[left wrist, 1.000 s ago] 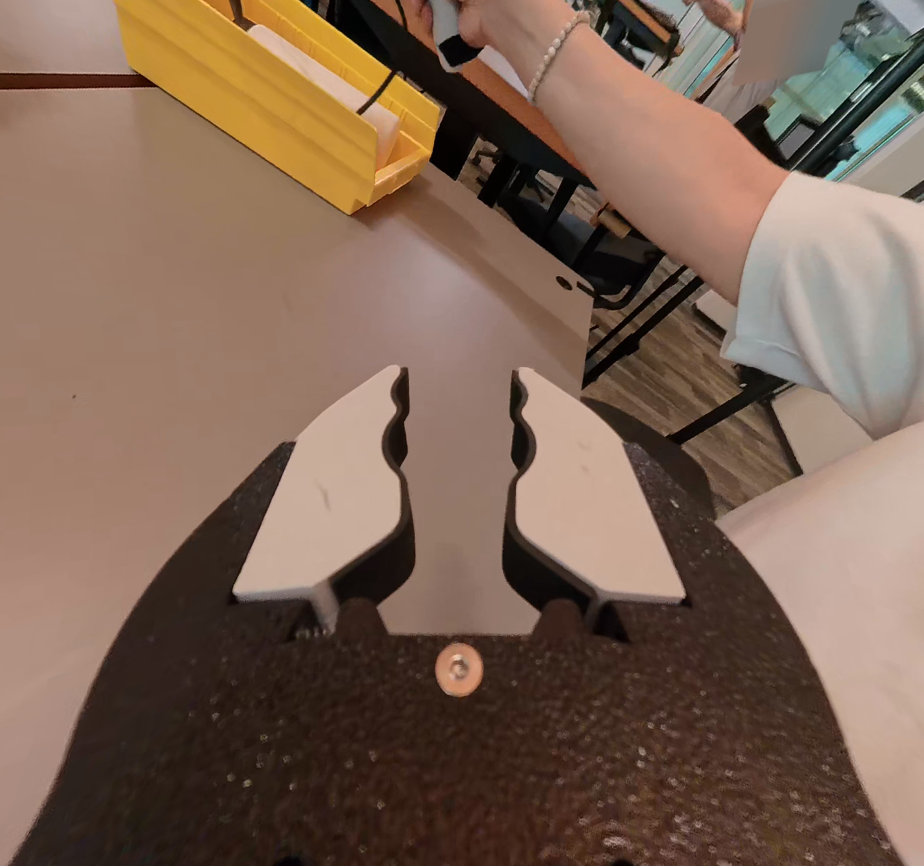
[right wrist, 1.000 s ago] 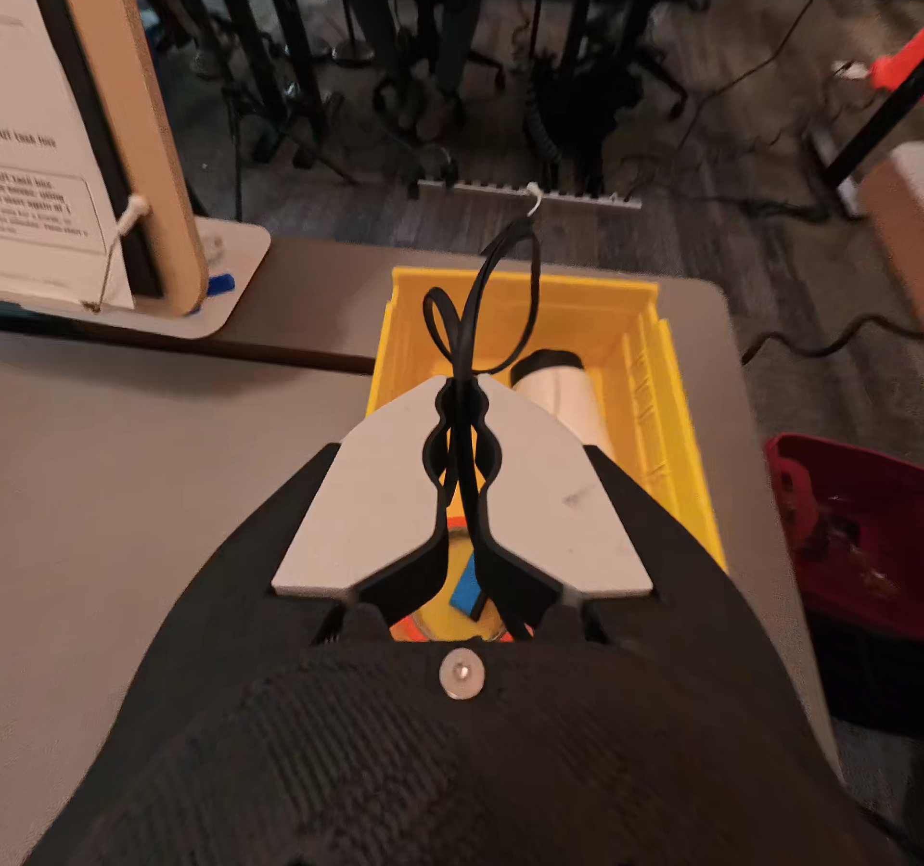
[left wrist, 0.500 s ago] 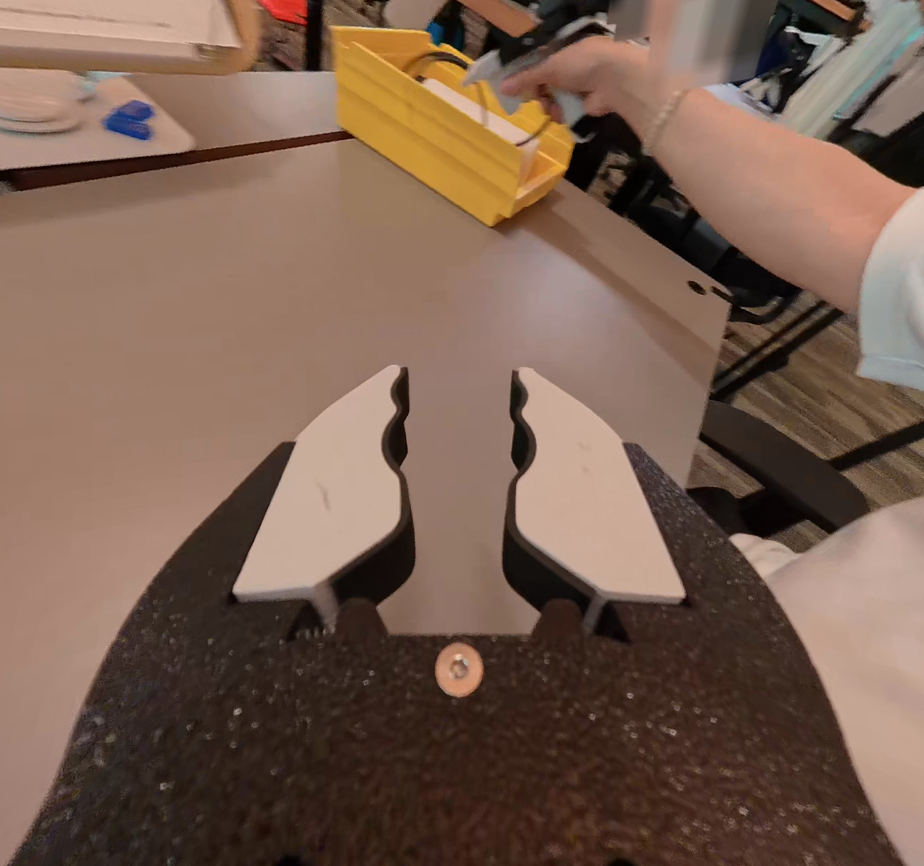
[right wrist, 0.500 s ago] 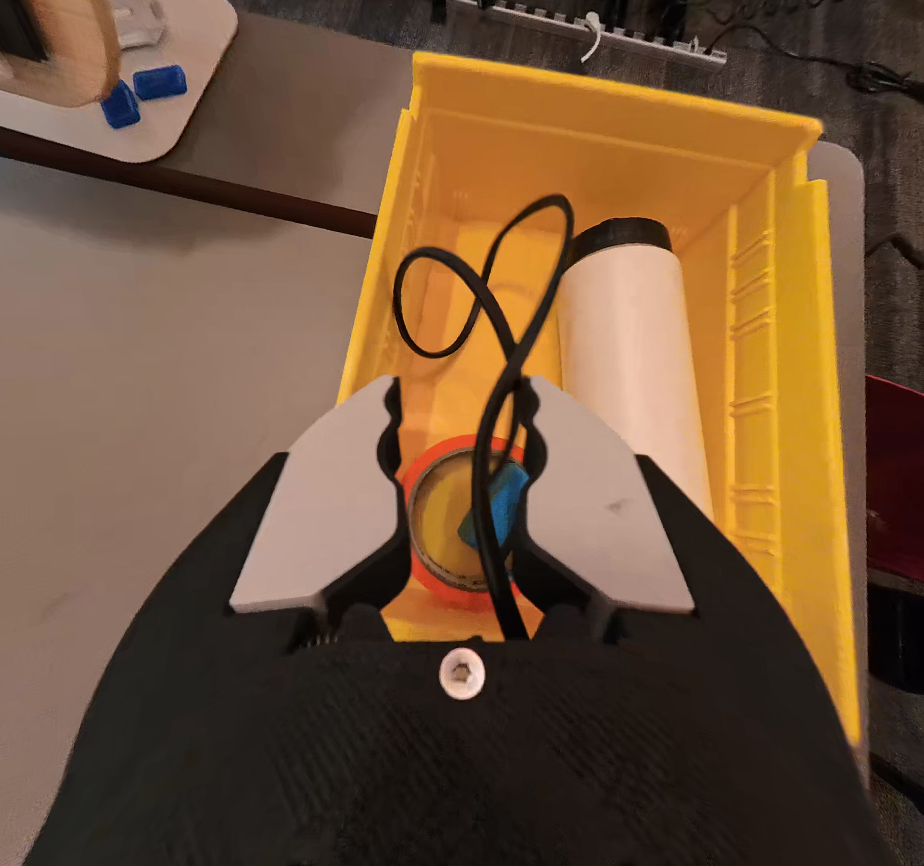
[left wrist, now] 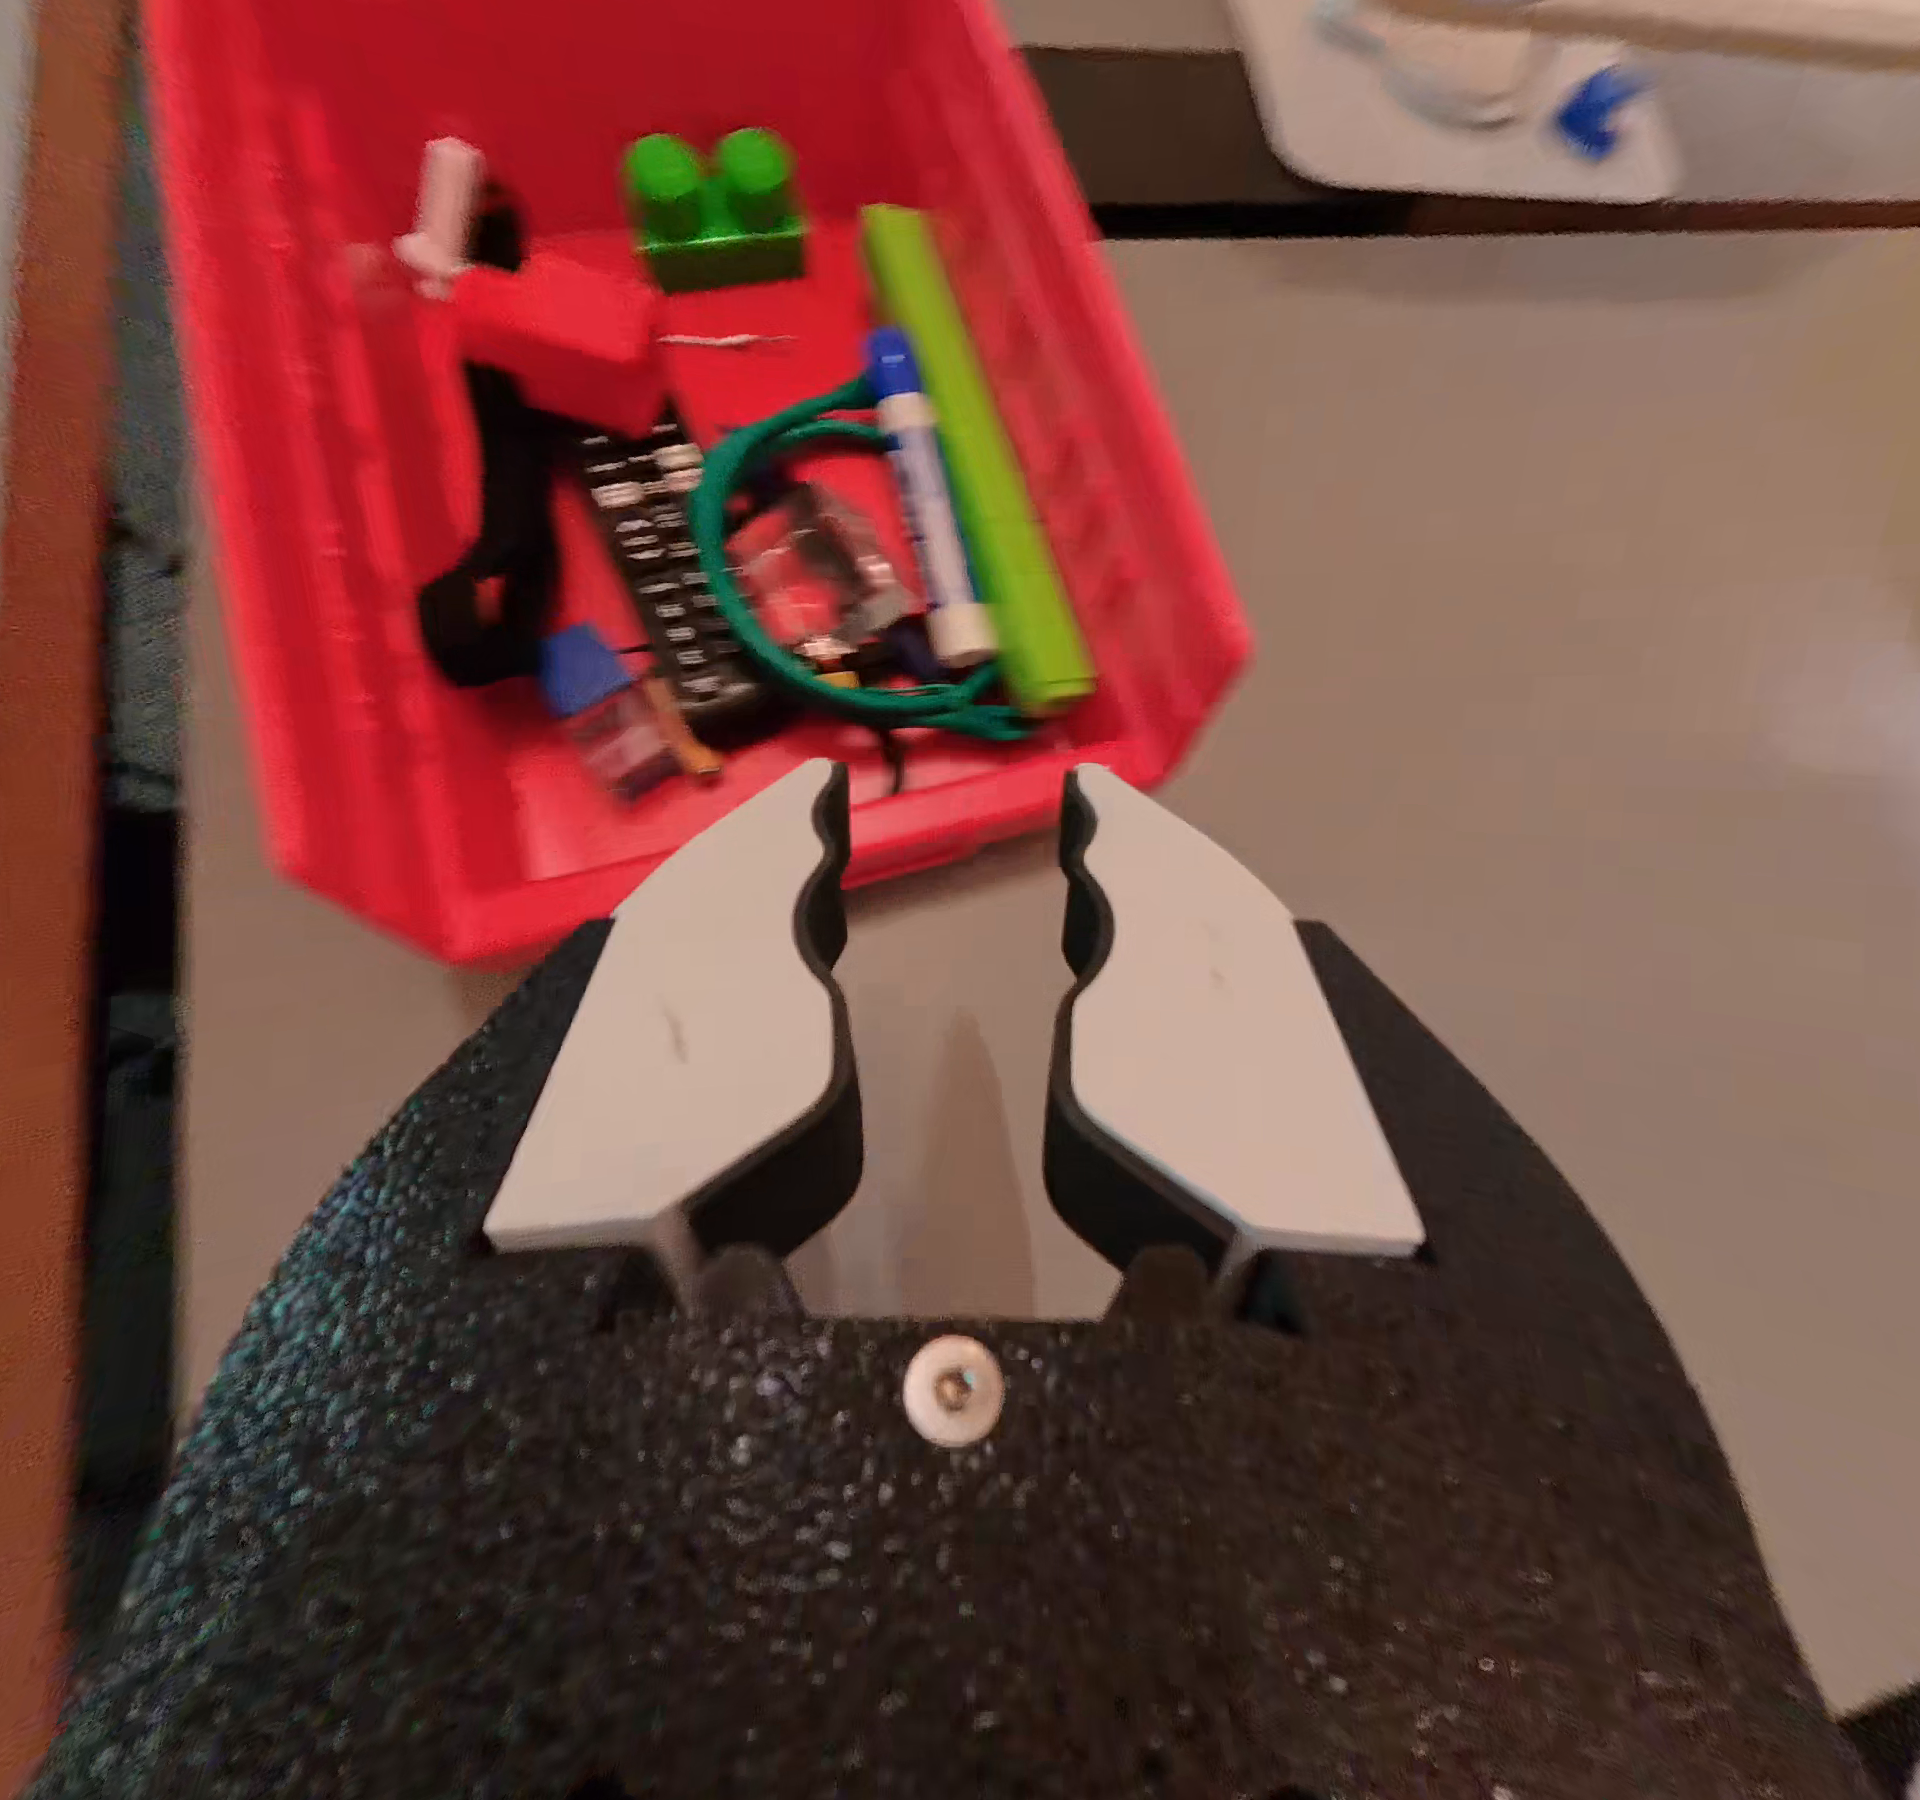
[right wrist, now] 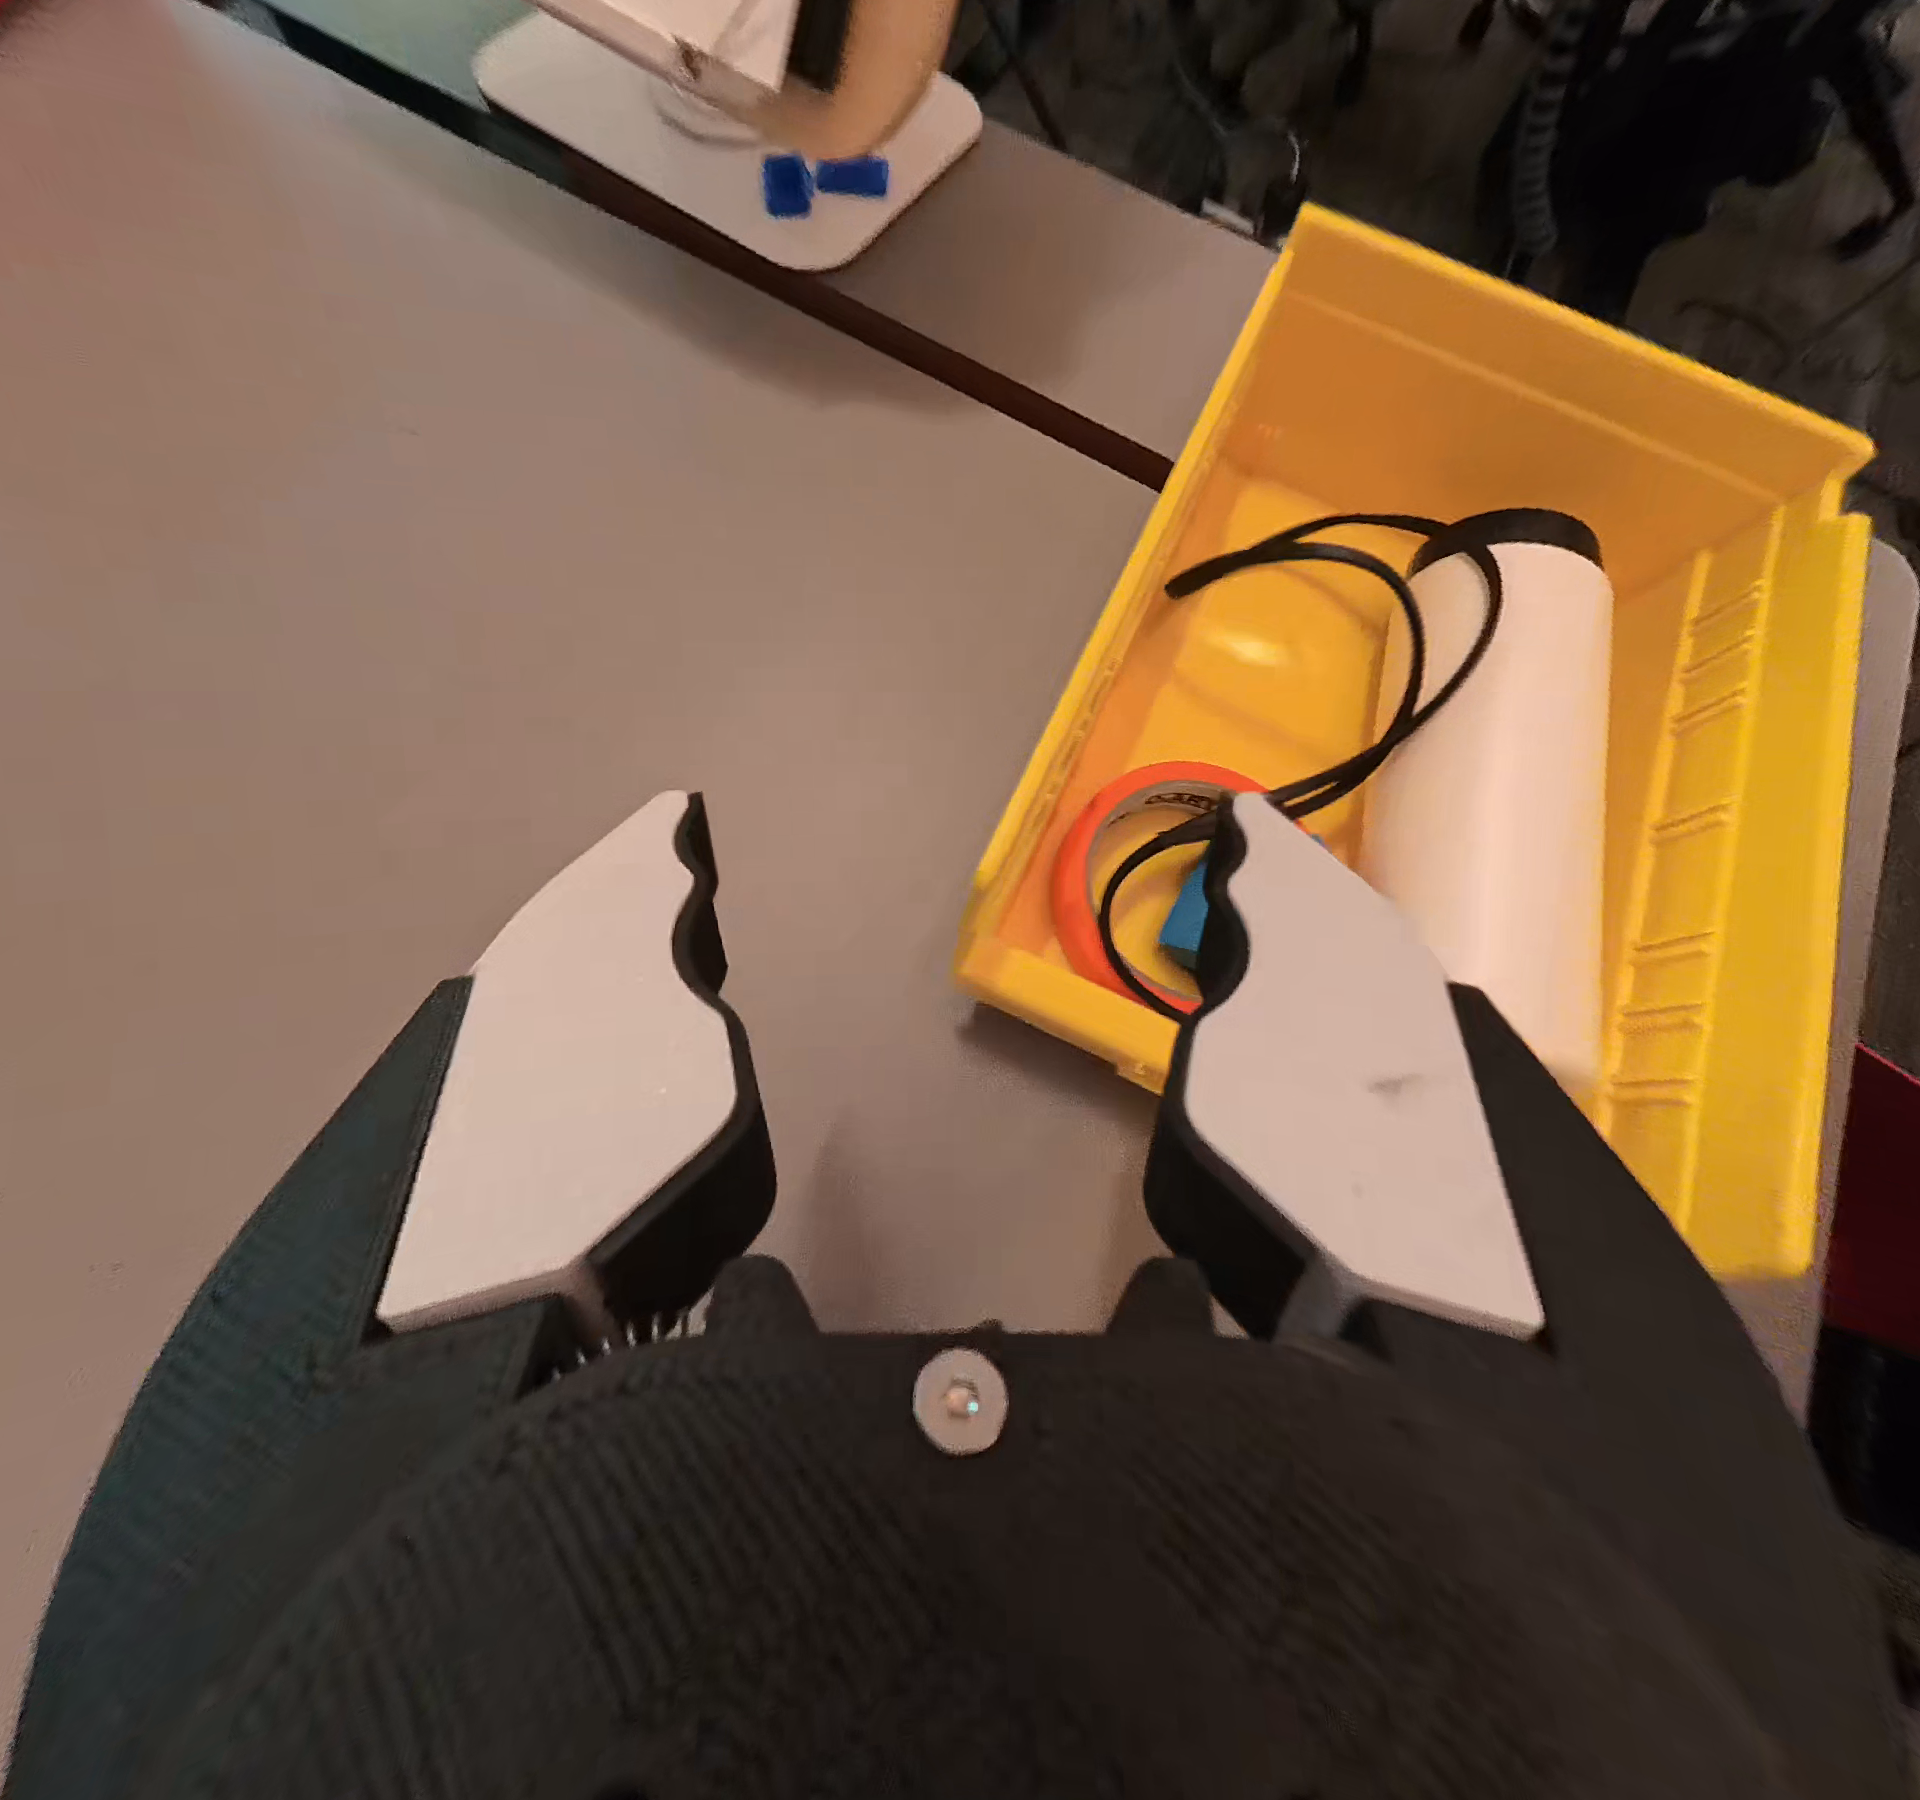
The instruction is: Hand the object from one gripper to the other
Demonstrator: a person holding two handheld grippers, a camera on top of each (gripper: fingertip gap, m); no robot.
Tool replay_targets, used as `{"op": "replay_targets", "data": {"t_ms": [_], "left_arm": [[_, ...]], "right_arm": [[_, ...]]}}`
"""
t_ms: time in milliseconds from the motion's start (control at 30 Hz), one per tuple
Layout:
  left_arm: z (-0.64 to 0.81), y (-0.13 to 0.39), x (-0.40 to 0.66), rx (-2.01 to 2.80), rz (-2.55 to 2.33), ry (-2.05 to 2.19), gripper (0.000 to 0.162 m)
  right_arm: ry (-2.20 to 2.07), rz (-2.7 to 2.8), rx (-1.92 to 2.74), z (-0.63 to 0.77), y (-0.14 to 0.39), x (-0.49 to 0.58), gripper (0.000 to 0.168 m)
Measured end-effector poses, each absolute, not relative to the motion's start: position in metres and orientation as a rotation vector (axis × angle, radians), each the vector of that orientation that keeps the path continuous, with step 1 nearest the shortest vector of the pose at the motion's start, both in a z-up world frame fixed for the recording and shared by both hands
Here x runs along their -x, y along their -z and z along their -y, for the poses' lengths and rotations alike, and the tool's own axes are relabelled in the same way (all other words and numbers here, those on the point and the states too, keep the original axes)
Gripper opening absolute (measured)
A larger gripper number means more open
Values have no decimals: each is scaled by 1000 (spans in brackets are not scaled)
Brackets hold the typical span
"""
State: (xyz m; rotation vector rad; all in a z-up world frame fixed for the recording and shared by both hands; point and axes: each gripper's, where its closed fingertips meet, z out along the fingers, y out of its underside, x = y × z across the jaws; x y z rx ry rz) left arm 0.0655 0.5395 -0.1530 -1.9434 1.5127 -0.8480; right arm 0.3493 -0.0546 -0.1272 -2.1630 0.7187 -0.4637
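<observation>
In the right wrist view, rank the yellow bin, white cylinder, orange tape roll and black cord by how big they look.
1. yellow bin, clearly largest.
2. white cylinder.
3. black cord and orange tape roll: unsure. The thin cord spans more, and the right claw hides part of both.

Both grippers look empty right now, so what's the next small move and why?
Probably ease the left gripper forward over the red bin toward an item like the green block. Both grippers are open and empty, and the black cord already lies in the yellow bin.
</observation>
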Motion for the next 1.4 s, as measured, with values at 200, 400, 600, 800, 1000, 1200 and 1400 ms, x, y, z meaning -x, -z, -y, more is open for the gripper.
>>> {"op": "replay_targets", "data": {"t_ms": [200, 400, 600, 800, 1000, 1200, 1400], "left_arm": [[-597, 170, -83, 2061, -1534, 651, 39], [-617, 184, -155, 2313, -1333, 785, 74], [-656, 221, -211, 2658, -853, 753, 79], [-682, 251, -212, 2729, -692, 421, 79], [-679, 264, -214, 2747, -696, 395, 58], [-686, 248, -202, 2623, -715, 383, 36], [-664, 191, -205, 2380, -930, 628, 36]], "right_arm": [[496, -630, 1989, 44, 115, -296, 85], [574, -572, 1948, 23, 127, -261, 86], [591, -545, 1962, -1, 141, -254, 87], [564, -552, 2005, -2, 165, -259, 88], [523, -540, 2024, -3, 179, -262, 88], [552, -518, 2018, -9, 178, -262, 87], [515, -417, 1866, -35, 149, -237, 86]]}}
